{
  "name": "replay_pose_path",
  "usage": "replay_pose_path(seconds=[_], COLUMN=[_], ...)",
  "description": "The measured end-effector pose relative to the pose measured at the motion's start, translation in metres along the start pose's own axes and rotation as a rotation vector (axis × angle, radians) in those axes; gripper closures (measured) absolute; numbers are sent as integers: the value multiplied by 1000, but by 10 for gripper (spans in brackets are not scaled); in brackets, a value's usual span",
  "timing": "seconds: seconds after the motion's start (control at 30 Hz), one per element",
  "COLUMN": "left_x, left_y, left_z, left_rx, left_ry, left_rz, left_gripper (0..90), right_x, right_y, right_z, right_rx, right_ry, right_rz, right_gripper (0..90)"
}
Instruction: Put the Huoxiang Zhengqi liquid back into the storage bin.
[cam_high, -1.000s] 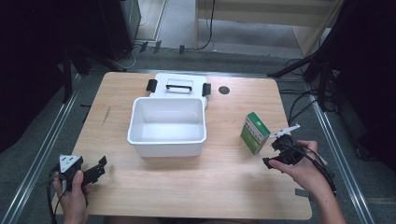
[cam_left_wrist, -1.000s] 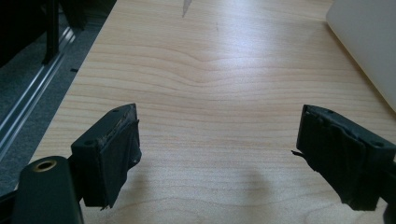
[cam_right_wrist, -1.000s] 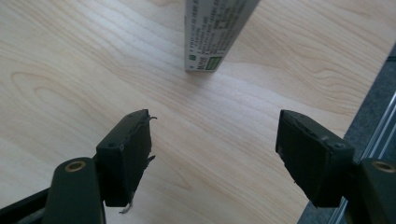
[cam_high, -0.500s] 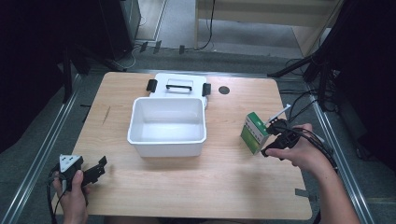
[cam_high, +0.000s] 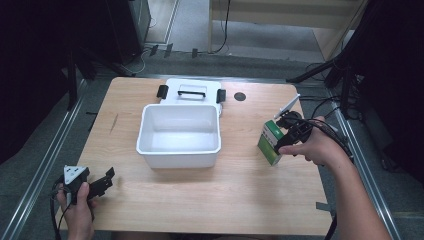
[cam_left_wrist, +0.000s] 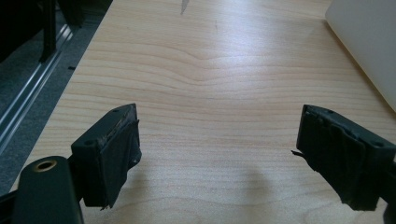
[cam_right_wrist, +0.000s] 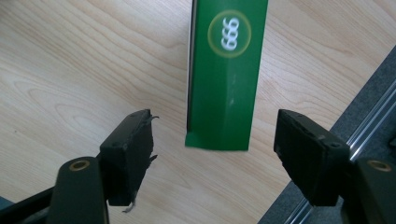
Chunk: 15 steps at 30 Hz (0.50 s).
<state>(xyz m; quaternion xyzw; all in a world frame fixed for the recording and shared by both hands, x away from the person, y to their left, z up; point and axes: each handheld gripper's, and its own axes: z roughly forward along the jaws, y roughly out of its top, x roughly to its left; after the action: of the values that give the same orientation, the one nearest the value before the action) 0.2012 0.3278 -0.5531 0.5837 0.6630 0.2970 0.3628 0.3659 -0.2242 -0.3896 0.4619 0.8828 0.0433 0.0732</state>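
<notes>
Hovering your right gripper (cam_right_wrist: 215, 154) over green carton (cam_right_wrist: 226, 74), jaws just closing yet clear of it, right of white bin (cam_high: 179, 135); left gripper (cam_left_wrist: 224, 158) open over counter (cam_left_wrist: 210, 70).

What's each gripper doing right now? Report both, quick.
Left gripper: open, nothing between the jaws.
Right gripper: open, jaws just closing around the green box, pads not touching it.
</notes>
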Motion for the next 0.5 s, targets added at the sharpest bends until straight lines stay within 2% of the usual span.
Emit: replay_pose_path(seconds=[0.1, 0.23, 0.4, 0.5], left_x=[0, 0, 0, 0], left_y=[0, 0, 0, 0], left_z=[0, 0, 0, 0], left_rx=[-2, -2, 0, -1], left_ry=[-1, -2, -4, -5], left_rz=[-3, -2, 0, 0], left_gripper=[144, 145, 145, 145], right_x=[-1, 0, 2, 1], right_y=[8, 22, 32, 40], right_z=[2, 5, 6, 8], right_rx=[19, 33, 46, 53], right_ry=[11, 26, 22, 14], right_rz=[22, 16, 18, 35], right_gripper=[313, 349, 360, 393])
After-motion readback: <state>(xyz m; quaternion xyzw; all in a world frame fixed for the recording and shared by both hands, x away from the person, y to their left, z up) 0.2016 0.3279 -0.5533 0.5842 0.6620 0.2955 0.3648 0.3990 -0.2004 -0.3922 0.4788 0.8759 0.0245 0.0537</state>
